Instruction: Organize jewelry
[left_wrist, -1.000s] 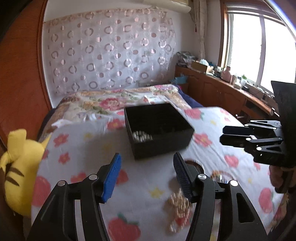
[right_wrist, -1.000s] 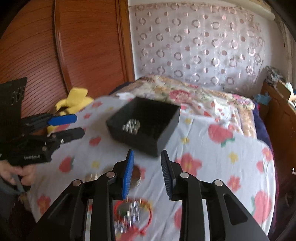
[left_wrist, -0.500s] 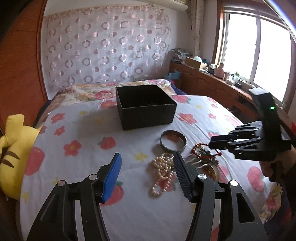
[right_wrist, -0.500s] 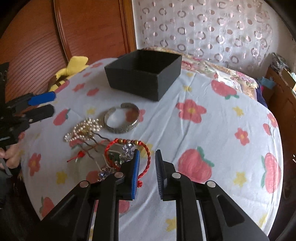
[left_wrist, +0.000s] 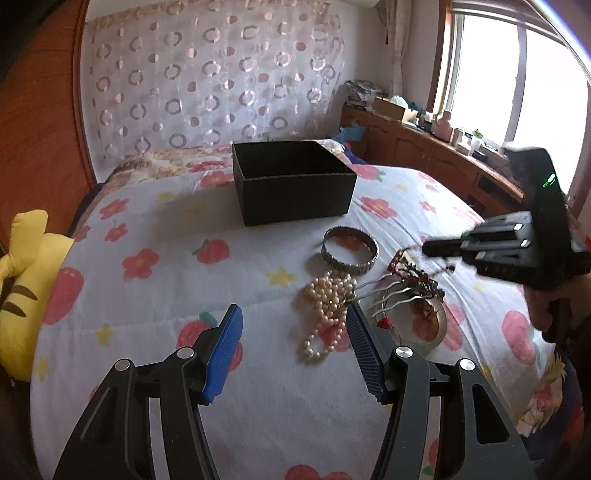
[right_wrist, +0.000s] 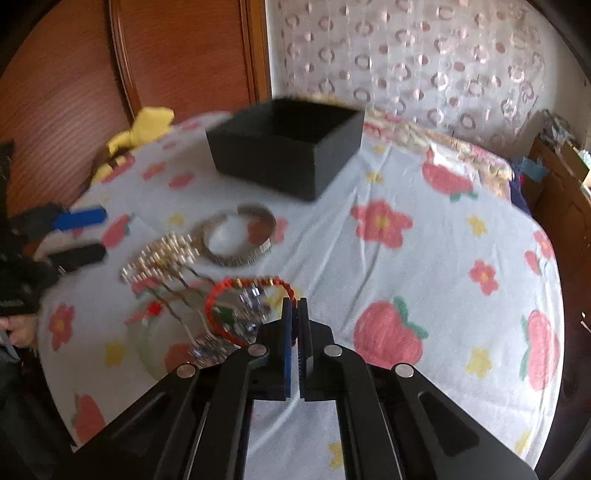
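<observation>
A black open box (left_wrist: 293, 184) stands on the floral bedspread, also in the right wrist view (right_wrist: 284, 155). In front of it lie a silver bangle (left_wrist: 350, 250), a pearl necklace (left_wrist: 327, 306), metal hair combs (left_wrist: 391, 295) and a red cord bracelet (right_wrist: 247, 302). My left gripper (left_wrist: 293, 343) is open and empty, low over the bed just left of the pearls. My right gripper (right_wrist: 294, 321) is shut on the red cord bracelet at its right edge; it also shows in the left wrist view (left_wrist: 432, 248).
A yellow striped plush toy (left_wrist: 26, 288) lies at the bed's left edge. A wooden wardrobe (right_wrist: 147, 62) stands behind it. A wooden cabinet with clutter (left_wrist: 424, 140) runs under the window on the right. A glass dish (left_wrist: 432, 328) lies under the combs.
Both grippers dropped from above the box to the jewelry pile. My right gripper's jaws narrowed and closed on the red bracelet. My left gripper stayed open.
</observation>
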